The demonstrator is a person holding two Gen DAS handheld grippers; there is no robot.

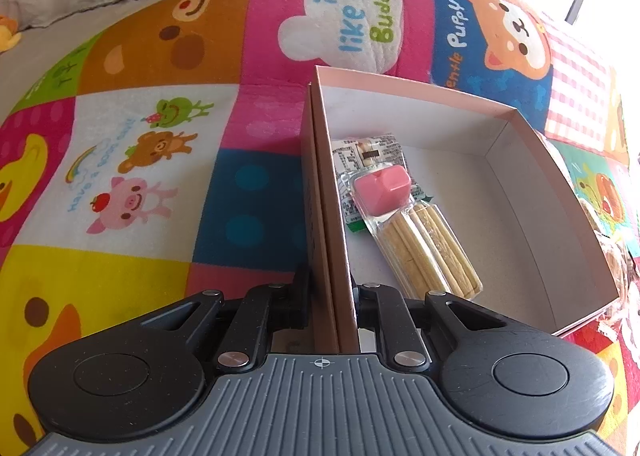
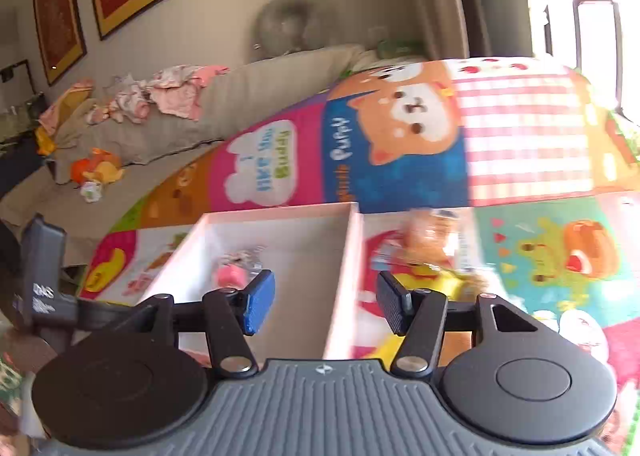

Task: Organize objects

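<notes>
The left gripper [image 1: 329,296] pinches the near side wall of the box [image 1: 532,191], one finger inside, one outside. In the box, close to that wall, lie a snack pack [image 1: 416,232] with a pink cup and biscuit sticks, partly on top of a printed packet [image 1: 360,159]. The right gripper [image 2: 326,306] hangs over the box's other wall, jaws spread, nothing between them. Just outside that wall, blurred wrapped snacks [image 2: 432,252] sit on the cartoon mat [image 1: 140,159]. A grey sofa [image 2: 168,135] runs behind.
</notes>
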